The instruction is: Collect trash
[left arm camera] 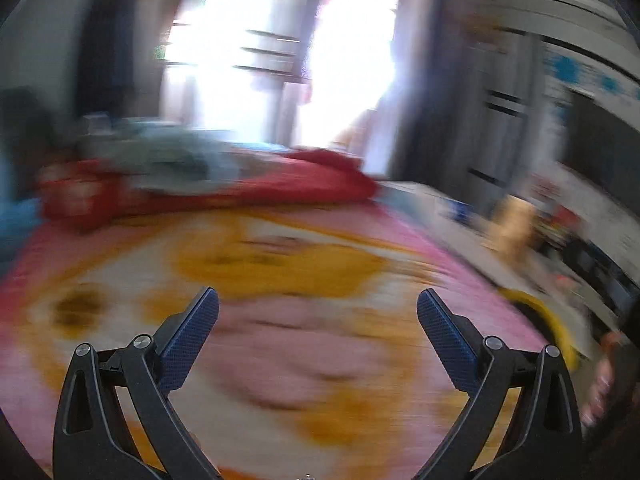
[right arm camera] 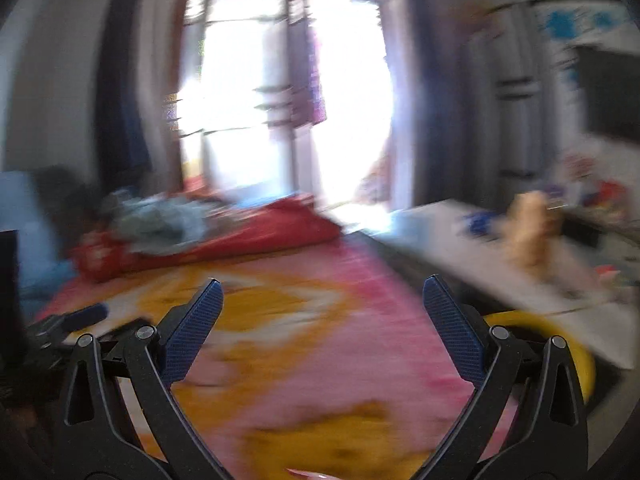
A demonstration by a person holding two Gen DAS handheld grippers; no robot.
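Both views are motion-blurred. My left gripper hangs open above a pink and orange bedspread, with nothing between its blue-padded fingers. My right gripper is open too, over the same bedspread, and it holds nothing. The left gripper shows at the left edge of the right wrist view. A yellow round container stands low at the right, beside the bed; its rim also shows in the left wrist view. I can make out no piece of trash in the blur.
A red blanket and grey-green clothes lie heaped at the far end of the bed. A white table with small items runs along the right. A bright window is ahead. A hand shows at the right edge.
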